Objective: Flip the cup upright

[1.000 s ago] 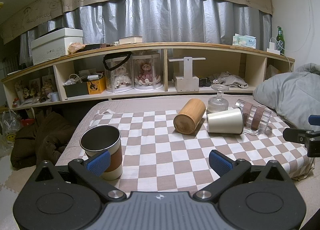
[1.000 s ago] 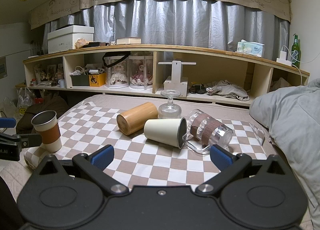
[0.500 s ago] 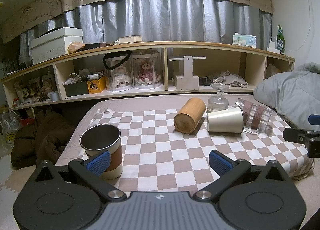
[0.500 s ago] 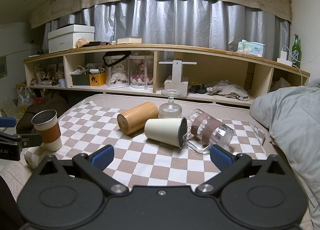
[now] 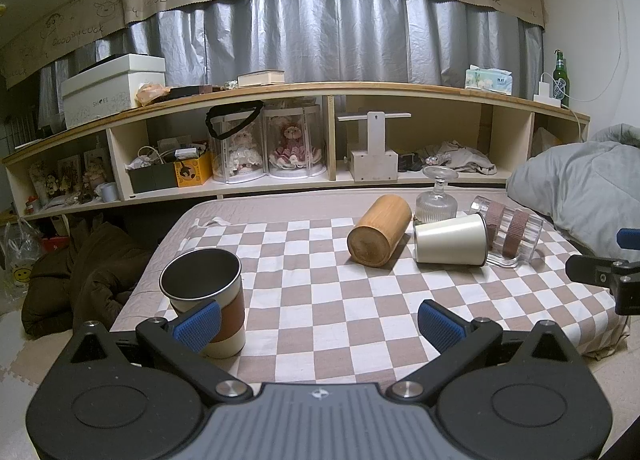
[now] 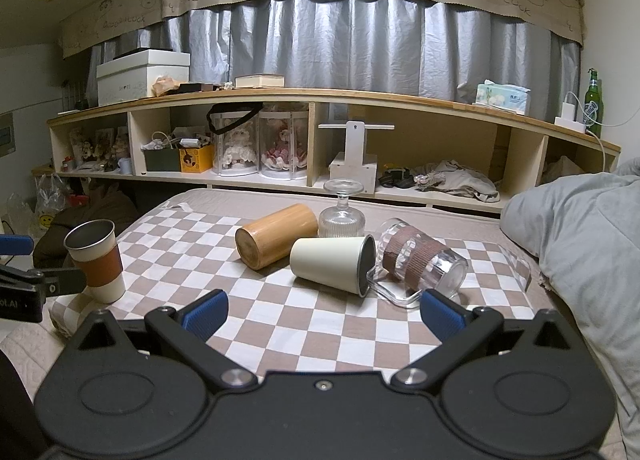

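Observation:
A steel cup with a brown sleeve [image 5: 208, 300] stands upright at the near left corner of the checkered cloth; it also shows in the right wrist view [image 6: 96, 260]. A bamboo cup [image 5: 378, 230] [image 6: 276, 234], a cream cup [image 5: 450, 240] [image 6: 332, 264] and a clear glass mug with brown bands [image 5: 510, 230] [image 6: 418, 260] lie on their sides. A stemmed glass [image 5: 436, 198] [image 6: 342, 208] stands upside down behind them. My left gripper [image 5: 318, 322] is open and empty, its left finger beside the steel cup. My right gripper [image 6: 322, 312] is open and empty, in front of the cream cup.
The checkered cloth [image 5: 320, 284] covers a bed. A grey duvet [image 6: 580, 228] lies at the right. A long wooden shelf [image 5: 320, 132] with dolls, boxes and clutter runs behind. Dark clothing [image 5: 80, 280] lies on the floor at the left.

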### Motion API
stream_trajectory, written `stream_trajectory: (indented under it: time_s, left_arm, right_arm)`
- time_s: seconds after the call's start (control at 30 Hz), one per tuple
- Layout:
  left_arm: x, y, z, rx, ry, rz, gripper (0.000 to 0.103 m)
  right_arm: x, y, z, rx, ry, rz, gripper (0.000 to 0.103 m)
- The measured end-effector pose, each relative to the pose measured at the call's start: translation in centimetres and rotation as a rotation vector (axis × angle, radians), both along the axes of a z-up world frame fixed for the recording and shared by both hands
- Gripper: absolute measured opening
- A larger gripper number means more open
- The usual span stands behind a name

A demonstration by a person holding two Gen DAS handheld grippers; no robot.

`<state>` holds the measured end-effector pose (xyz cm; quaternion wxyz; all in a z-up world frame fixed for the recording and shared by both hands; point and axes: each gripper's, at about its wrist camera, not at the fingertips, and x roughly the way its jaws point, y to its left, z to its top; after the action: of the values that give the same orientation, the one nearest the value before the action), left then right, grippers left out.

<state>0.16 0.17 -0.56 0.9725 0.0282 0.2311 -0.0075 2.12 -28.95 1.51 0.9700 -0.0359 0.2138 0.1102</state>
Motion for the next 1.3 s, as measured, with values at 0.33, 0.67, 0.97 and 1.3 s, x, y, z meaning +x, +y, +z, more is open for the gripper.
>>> stream_trajectory:
  time_s: [0.33, 0.67, 0.97, 1.3]
  left_arm:
    - [0.0, 0.0, 0.1, 0.001, 0.001, 0.000, 0.103]
    - [-0.1, -0.1, -0.2, 0.001, -0.001, -0.008, 0.103]
    - [1.3, -1.4, 0.2, 0.046, -0.005, -0.090, 0.103]
    - [8.5, -4.0, 1.3, 0.178, -0.038, -0.146, 0.103]
  right_arm:
    - [0.0, 0.0, 0.0, 0.000, 0.000, 0.000, 0.103]
    - [-0.1, 0.0, 0.0, 0.000, -0.002, 0.002, 0.103]
    - [-0.6, 0.0, 0.2, 0.024, -0.041, 0.010, 0.103]
    - [-0.1, -1.3, -0.6, 0.065, -0.051, -0.041, 0.103]
